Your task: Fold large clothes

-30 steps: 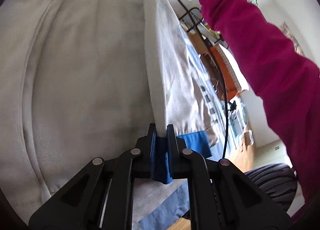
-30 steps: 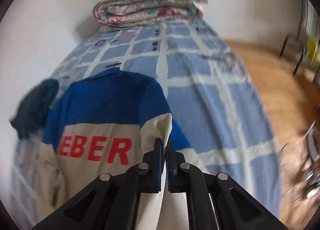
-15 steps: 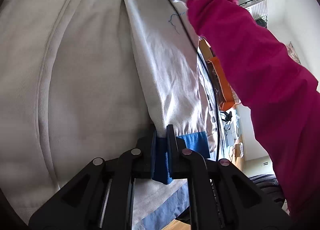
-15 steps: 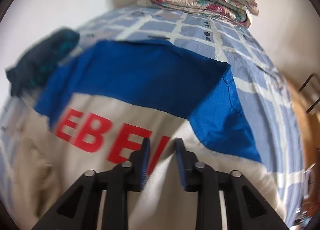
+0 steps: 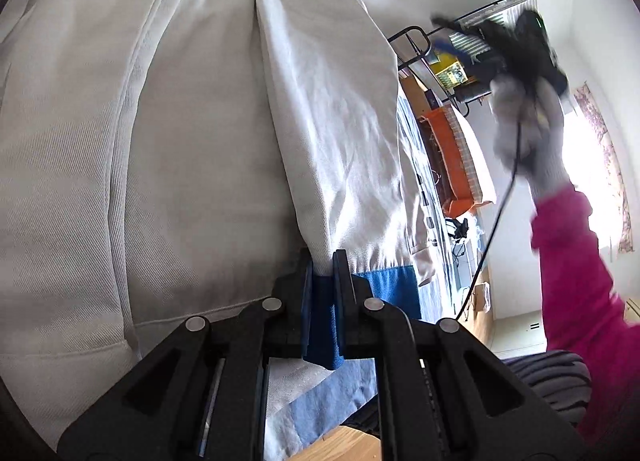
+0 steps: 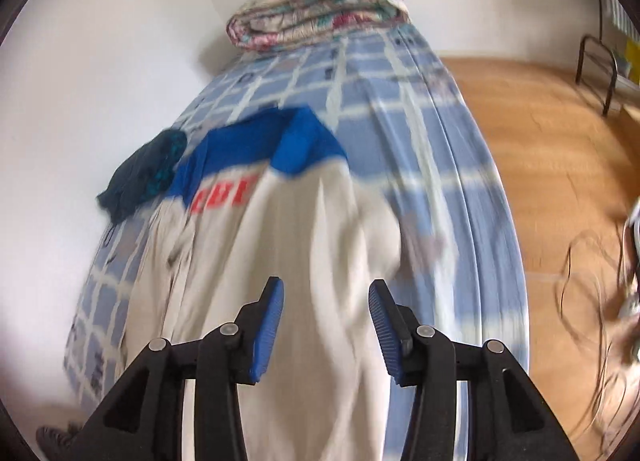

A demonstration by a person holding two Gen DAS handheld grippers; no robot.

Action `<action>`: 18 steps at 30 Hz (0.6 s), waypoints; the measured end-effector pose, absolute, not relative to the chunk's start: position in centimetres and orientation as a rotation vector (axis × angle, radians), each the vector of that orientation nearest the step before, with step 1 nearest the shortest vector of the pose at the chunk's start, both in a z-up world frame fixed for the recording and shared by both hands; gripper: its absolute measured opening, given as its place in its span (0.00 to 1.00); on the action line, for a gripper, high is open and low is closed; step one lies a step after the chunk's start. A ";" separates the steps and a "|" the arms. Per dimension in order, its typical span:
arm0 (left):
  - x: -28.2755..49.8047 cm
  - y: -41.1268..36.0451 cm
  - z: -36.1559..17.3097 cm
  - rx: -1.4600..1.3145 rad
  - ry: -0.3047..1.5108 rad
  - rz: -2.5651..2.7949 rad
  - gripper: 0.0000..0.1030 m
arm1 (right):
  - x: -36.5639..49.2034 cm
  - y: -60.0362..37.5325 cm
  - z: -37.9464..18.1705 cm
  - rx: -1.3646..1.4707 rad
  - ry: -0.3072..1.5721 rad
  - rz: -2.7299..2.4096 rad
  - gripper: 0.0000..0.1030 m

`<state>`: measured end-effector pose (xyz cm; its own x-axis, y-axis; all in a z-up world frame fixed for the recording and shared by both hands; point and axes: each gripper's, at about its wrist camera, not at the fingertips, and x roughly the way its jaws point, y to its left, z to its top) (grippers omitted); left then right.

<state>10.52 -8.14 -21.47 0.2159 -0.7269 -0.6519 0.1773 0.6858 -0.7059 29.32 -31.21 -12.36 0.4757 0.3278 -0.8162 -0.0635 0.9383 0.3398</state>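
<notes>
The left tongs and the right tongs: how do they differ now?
The left tongs are shut on the jacket's blue cuff; the right tongs are open, have just been opening, and hold nothing. The left ones touch the jacket; the right ones are clear of it. Both have blue pads.

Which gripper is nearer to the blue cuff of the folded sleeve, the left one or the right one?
Left. The left gripper is shut on the blue cuff. The right gripper is open and holds nothing, raised away from the jacket.
</notes>
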 end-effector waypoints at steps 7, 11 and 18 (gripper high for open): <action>10.6 -9.0 -22.5 -0.544 1.233 -0.618 0.07 | 19.0 -30.9 -20.3 0.416 1.225 0.337 0.50; 10.7 -9.2 -22.5 -0.540 1.238 -0.611 0.07 | 18.0 -29.8 -23.3 0.486 1.259 0.393 0.46; 9.8 -11.4 -22.1 -0.657 1.253 -0.646 0.07 | 18.2 -29.1 -21.8 0.394 1.238 0.358 0.00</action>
